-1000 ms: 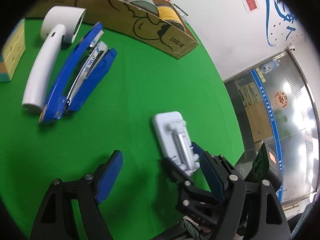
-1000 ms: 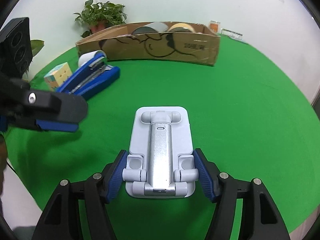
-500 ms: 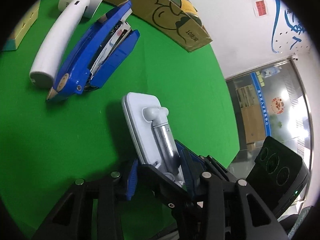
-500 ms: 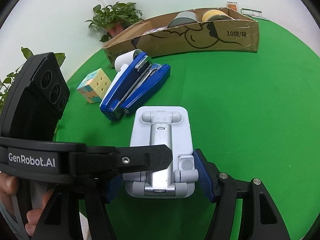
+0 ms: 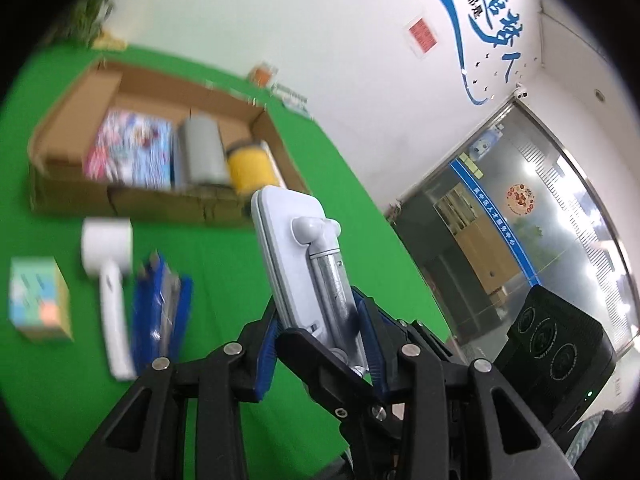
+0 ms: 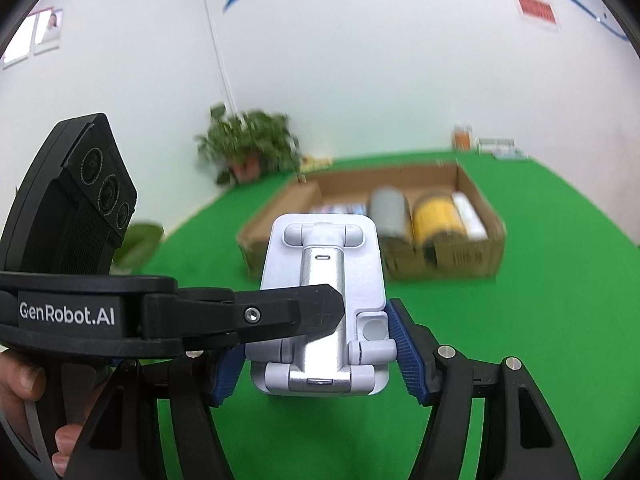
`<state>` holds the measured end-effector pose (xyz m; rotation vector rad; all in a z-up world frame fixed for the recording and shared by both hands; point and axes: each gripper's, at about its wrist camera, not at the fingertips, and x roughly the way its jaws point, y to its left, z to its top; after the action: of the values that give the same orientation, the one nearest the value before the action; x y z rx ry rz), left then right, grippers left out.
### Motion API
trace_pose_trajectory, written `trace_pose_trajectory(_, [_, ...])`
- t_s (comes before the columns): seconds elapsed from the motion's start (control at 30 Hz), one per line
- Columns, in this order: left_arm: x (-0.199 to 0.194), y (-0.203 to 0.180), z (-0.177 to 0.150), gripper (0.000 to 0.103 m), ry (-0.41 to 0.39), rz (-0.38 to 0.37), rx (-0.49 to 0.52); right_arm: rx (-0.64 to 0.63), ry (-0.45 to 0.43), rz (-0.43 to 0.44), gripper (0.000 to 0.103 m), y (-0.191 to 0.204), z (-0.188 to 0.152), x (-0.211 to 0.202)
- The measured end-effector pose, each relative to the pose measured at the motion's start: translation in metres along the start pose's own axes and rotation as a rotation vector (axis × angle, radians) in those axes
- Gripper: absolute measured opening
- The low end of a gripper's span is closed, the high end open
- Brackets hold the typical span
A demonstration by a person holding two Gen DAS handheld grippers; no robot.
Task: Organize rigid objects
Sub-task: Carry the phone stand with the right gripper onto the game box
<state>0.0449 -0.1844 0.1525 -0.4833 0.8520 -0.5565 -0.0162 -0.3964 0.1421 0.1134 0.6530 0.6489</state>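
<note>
A white folding phone stand (image 5: pixel 296 248) with a silver arm hangs above the green table, tilted up at its far end. My left gripper (image 5: pixel 320 336) is shut on the stand's near end, one blue pad on each face. The right gripper (image 6: pixel 316 360) is shut on the same stand (image 6: pixel 324 256), pads pressing its two side edges. The left gripper (image 6: pixel 320 312) reaches in from the left and crosses over the stand's near part. Beyond the stand lies an open cardboard box (image 6: pixel 464 256), also seen from the left wrist (image 5: pixel 72 112).
The box holds a colourful packet (image 5: pixel 128 152), a grey roll (image 5: pixel 200 152) and a yellow roll (image 5: pixel 252 168). On the table lie a white handheld device (image 5: pixel 110 280), a blue stapler (image 5: pixel 160 312) and a pastel cube (image 5: pixel 38 300). A potted plant (image 6: pixel 248 144) stands behind. A hand (image 6: pixel 24 384) grips the left handle.
The left gripper came in from the side and closed on the stand. Both grippers then rose with it off the table, and the box's inside came into sight.
</note>
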Motion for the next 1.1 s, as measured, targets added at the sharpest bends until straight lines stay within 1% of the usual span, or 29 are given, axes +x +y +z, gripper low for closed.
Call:
trace_pose_trajectory(0.07, [-0.007, -0.005, 0.015, 0.036, -0.025, 0.019, 0.023, 0.002, -0.021, 0.016, 0.062, 0.007, 0.019, 0.006])
trace_pose_trajectory(0.1, [-0.011, -0.002, 0.029, 0.036, -0.038, 0.019, 0.028, 0.001, -0.029, 0.029, 0.062, 0.009, 0.031, 0.012])
trace_pose_trajectory(0.17, [-0.016, 0.011, 0.050, 0.034, -0.036, -0.001, 0.013, 0.000, -0.032, 0.042, 0.062, 0.016, 0.057, 0.032])
trace_pose_trajectory(0.2, [-0.018, 0.022, 0.071, 0.034, -0.022, -0.009, -0.003, 0.006, -0.026, 0.048, 0.062, 0.017, 0.071, 0.045])
trace_pose_trajectory(0.27, [-0.017, 0.039, 0.096, 0.034, -0.011, 0.013, -0.019, 0.024, 0.000, 0.069, 0.062, 0.020, 0.100, 0.078])
trace_pose_trajectory(0.3, [-0.014, 0.052, 0.118, 0.034, 0.003, 0.039, -0.041, 0.038, 0.027, 0.082, 0.062, 0.021, 0.115, 0.099])
trace_pose_trajectory(0.33, [-0.011, 0.059, 0.129, 0.034, 0.014, 0.049, -0.055, 0.052, 0.051, 0.090, 0.062, 0.021, 0.126, 0.115])
trace_pose_trajectory(0.37, [-0.007, 0.071, 0.142, 0.034, 0.031, 0.059, -0.075, 0.069, 0.086, 0.096, 0.062, 0.023, 0.139, 0.141])
trace_pose_trajectory(0.4, [-0.001, 0.086, 0.155, 0.034, 0.054, 0.068, -0.098, 0.084, 0.111, 0.097, 0.062, 0.022, 0.145, 0.157])
trace_pose_trajectory(0.47, [0.010, 0.110, 0.168, 0.034, 0.092, 0.083, -0.138, 0.110, 0.168, 0.102, 0.062, 0.022, 0.154, 0.194])
trace_pose_trajectory(0.57, [0.027, 0.141, 0.178, 0.034, 0.148, 0.090, -0.181, 0.141, 0.240, 0.100, 0.062, 0.019, 0.157, 0.241])
trace_pose_trajectory(0.7, [0.054, 0.178, 0.177, 0.034, 0.225, 0.082, -0.236, 0.180, 0.314, 0.088, 0.062, 0.012, 0.141, 0.286])
trace_pose_trajectory(0.77, [0.066, 0.193, 0.176, 0.034, 0.244, 0.079, -0.255, 0.202, 0.346, 0.078, 0.062, 0.005, 0.131, 0.309])
trace_pose_trajectory(0.87, [0.082, 0.209, 0.171, 0.034, 0.285, 0.082, -0.272, 0.223, 0.381, 0.071, 0.062, -0.003, 0.115, 0.334])
trace_pose_trajectory(1.0, [0.099, 0.225, 0.161, 0.034, 0.339, 0.105, -0.293, 0.267, 0.428, 0.075, 0.062, -0.012, 0.095, 0.359])
trace_pose_trajectory(1.1, [0.104, 0.232, 0.155, 0.035, 0.373, 0.141, -0.294, 0.297, 0.458, 0.084, 0.062, -0.016, 0.082, 0.377])
